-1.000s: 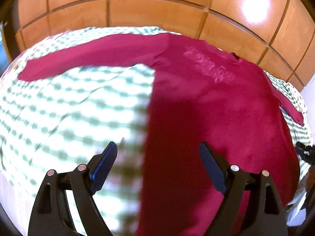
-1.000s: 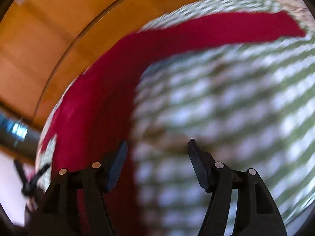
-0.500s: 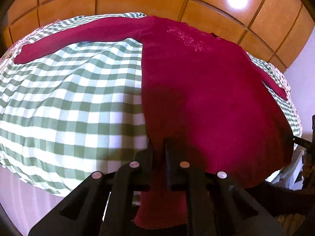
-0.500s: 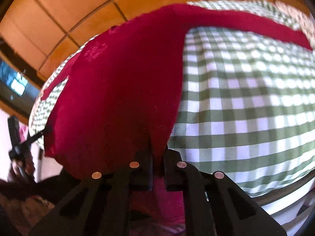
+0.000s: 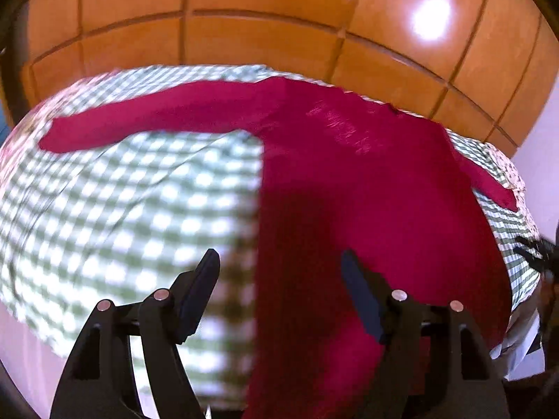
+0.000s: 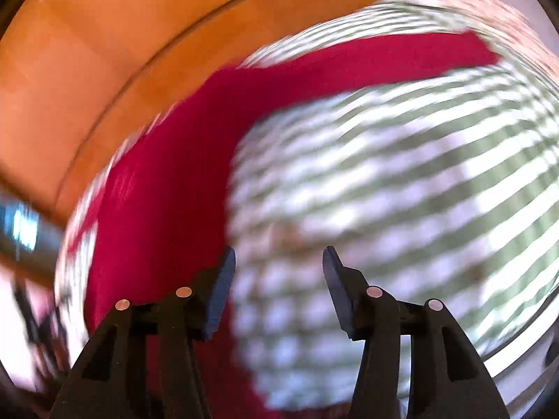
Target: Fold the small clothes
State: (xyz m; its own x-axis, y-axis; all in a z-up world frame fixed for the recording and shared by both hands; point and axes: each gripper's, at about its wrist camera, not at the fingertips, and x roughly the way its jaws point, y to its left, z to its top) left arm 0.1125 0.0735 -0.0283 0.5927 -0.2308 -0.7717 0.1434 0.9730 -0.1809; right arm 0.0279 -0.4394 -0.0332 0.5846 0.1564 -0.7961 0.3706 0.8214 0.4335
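While the red long-sleeved top (image 5: 349, 188) lies flat on the green-and-white checked cloth (image 5: 139, 209), its left sleeve (image 5: 150, 118) stretches out sideways. Both views are blurred. Left tongs (image 5: 279, 289) have just been opening and now stand spread, pinching nothing, the top's side edge lying below the gap. Right tongs (image 6: 277, 289) have likewise just been opening and stand spread over checked cloth, beside the top's other edge (image 6: 167, 209). Orange wooden panelling (image 5: 279, 17) rises behind.
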